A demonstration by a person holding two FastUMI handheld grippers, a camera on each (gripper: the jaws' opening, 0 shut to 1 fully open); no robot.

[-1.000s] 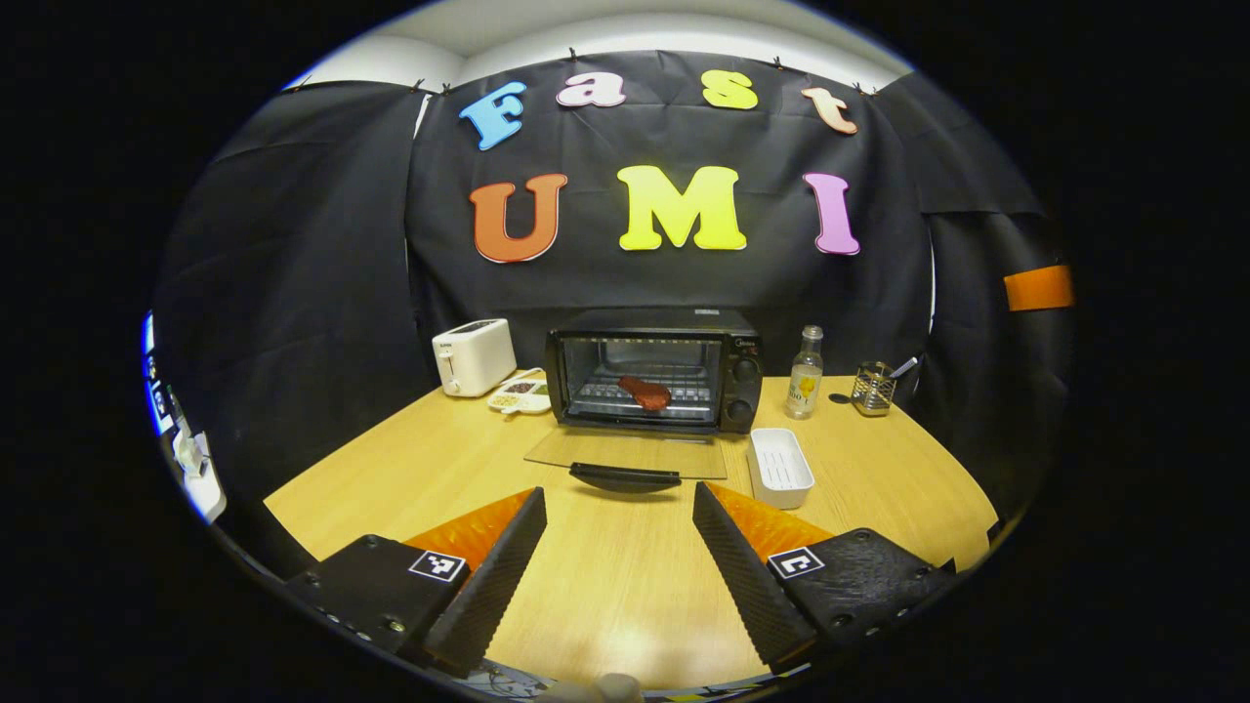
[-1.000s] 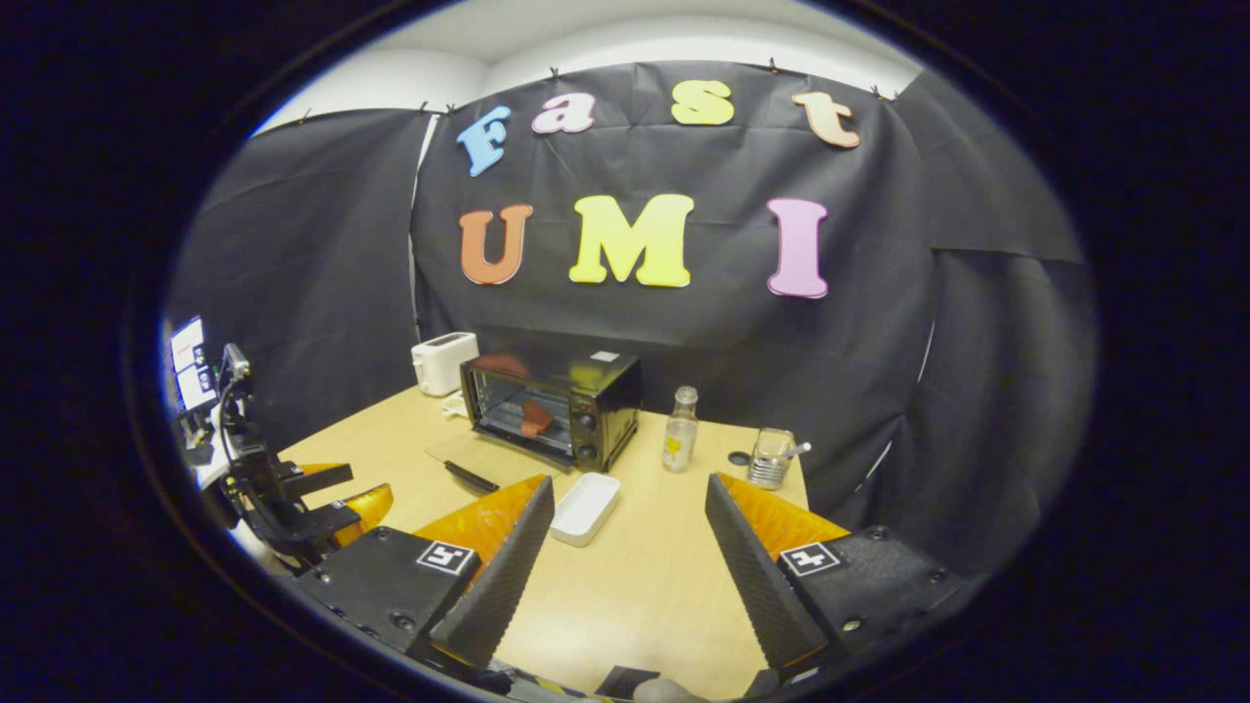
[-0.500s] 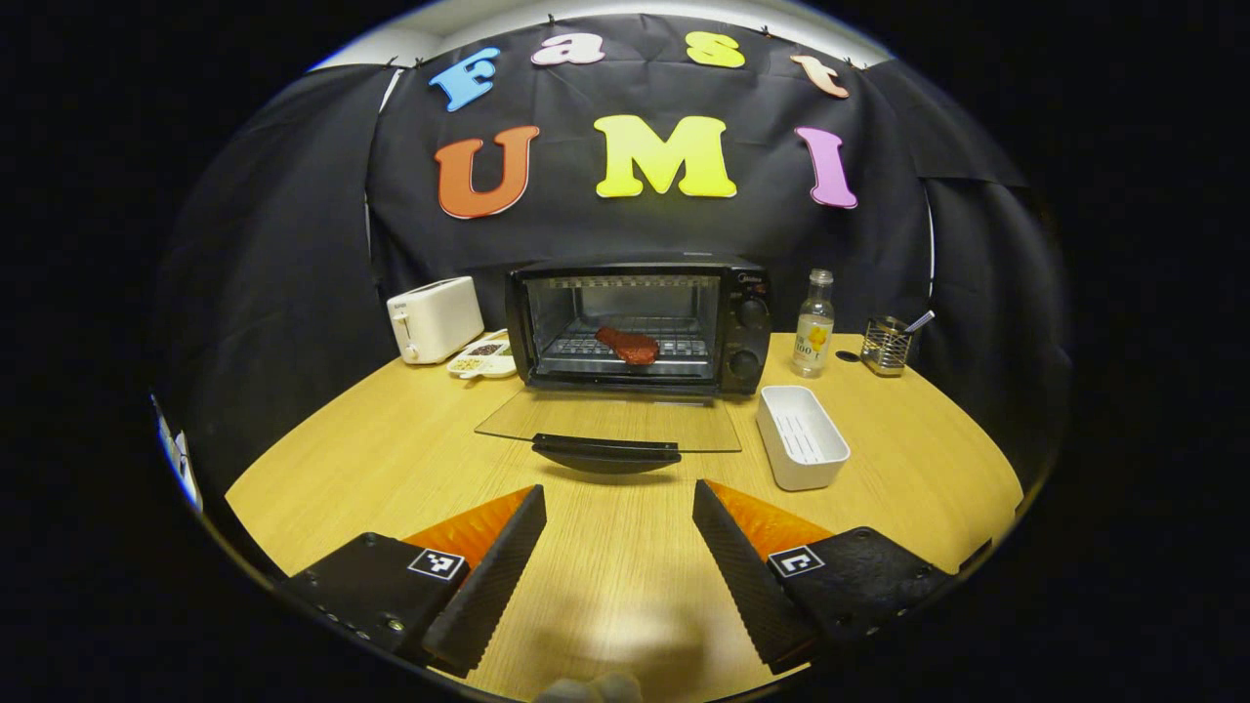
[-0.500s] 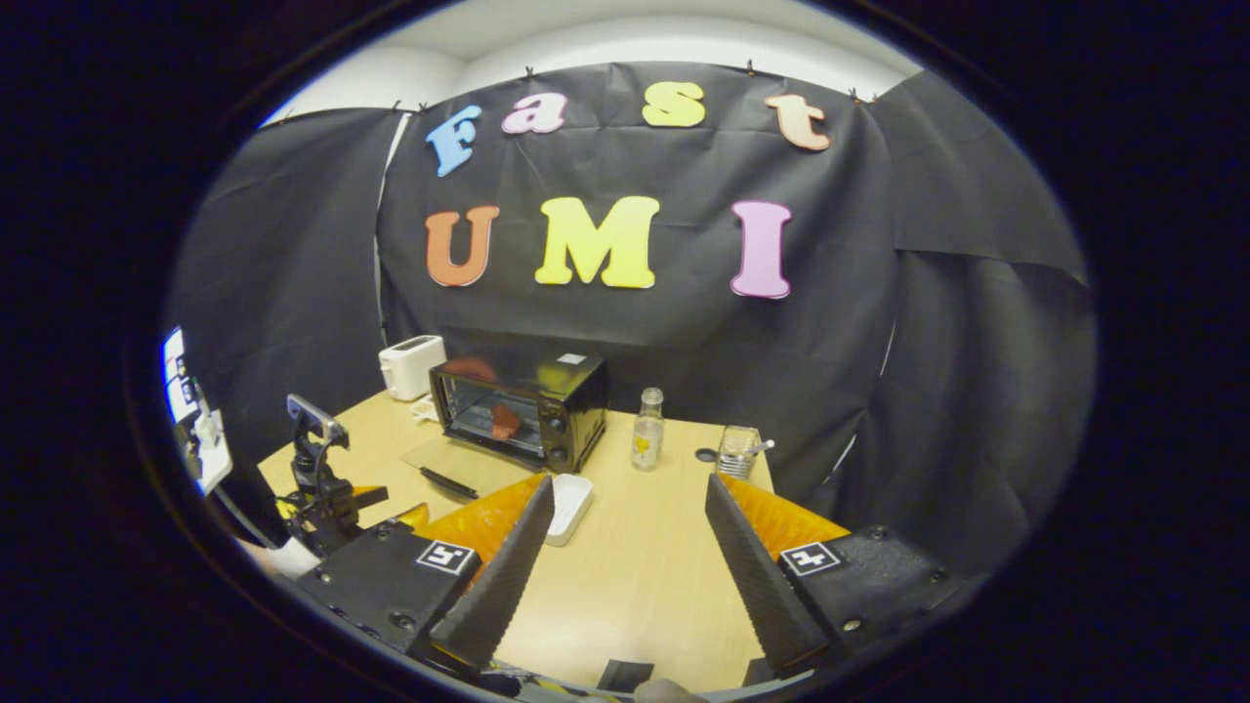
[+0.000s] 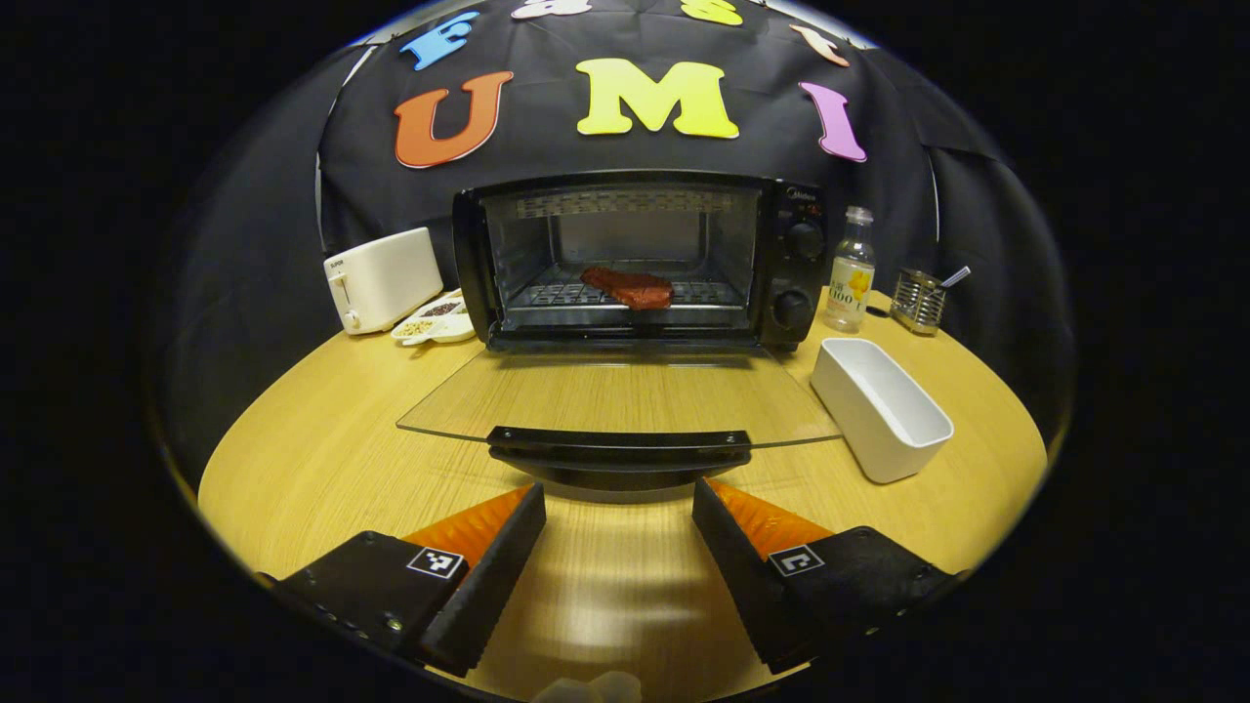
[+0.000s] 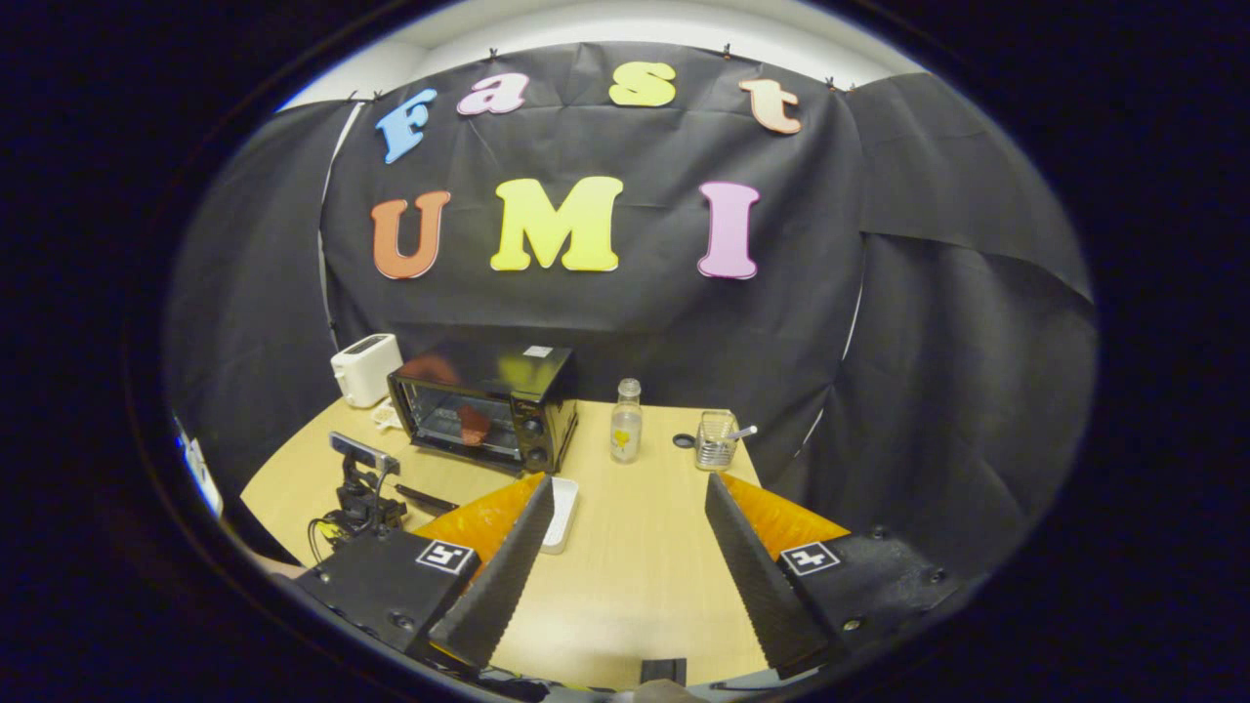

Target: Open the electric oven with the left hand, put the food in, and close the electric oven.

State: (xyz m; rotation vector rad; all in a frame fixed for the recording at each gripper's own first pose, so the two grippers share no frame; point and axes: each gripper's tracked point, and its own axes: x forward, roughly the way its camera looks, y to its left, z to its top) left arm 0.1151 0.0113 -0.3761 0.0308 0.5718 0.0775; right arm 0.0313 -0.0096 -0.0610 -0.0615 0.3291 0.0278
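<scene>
Electric oven (image 5: 645, 259) at 12 o'clock, glass door (image 5: 620, 400) down flat, food (image 5: 628, 288) on its rack — left hand-held gripper (image 5: 618, 522) and right hand-held gripper (image 6: 628, 522) both released, grasping nothing, above worktop (image 5: 322, 439).

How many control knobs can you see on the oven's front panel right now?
2. Both sit on the oven panel right of the open cavity: the upper knob near the top, the lower knob beneath it. None seem hidden.
</scene>
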